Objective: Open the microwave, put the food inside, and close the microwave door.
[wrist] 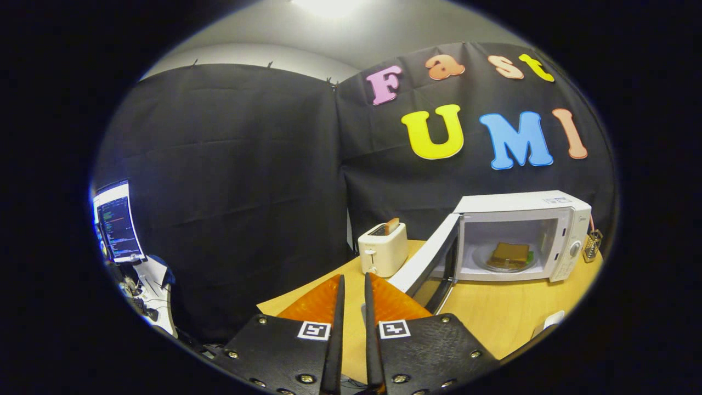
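Gripper view is showing the tongs (354,285) nearly closed, a narrow gap between the fingers and nothing held, hovering over the table (493,312) well short of the microwave (548,219), whose door (425,263) is standing wide open with the food (510,255) already sitting on the plate (488,266) inside. Closing looks like the step in hand: I'd be bringing the tongs round behind the door's free edge and pushing it steadily toward the cavity, avoiding the toaster (382,249) just beside it. Fisheye bending is making the door latch and the food's exact kind hard to make out.
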### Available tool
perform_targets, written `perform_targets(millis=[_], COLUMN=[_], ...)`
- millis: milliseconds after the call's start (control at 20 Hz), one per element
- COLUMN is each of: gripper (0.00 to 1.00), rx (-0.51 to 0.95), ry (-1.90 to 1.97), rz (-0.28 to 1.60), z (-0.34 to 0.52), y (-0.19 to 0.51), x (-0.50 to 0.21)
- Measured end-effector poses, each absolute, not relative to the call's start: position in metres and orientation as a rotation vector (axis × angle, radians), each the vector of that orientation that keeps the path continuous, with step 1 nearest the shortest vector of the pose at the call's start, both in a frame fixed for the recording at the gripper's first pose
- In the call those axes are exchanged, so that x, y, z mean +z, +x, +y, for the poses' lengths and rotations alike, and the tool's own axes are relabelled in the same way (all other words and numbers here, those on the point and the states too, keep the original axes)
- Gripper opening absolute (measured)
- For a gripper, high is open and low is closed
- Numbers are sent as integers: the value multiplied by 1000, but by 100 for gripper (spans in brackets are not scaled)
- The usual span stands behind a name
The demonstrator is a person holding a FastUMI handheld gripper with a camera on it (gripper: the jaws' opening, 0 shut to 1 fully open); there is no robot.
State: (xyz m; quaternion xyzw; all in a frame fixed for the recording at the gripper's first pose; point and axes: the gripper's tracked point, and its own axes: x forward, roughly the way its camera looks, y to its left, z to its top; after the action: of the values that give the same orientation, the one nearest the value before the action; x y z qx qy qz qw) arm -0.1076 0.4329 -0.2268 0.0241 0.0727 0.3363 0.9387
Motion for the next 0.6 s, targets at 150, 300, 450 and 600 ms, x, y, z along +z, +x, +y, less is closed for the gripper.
perform_targets(millis=[150,300,450,600], gripper=[2,2,2,1], rx=[709,698,669,669], ry=[43,53,70,82], rz=[173,187,221,222], z=[450,455,450,446], y=[-105,-93,-80,-80], x=[-242,-245,-254,-256])
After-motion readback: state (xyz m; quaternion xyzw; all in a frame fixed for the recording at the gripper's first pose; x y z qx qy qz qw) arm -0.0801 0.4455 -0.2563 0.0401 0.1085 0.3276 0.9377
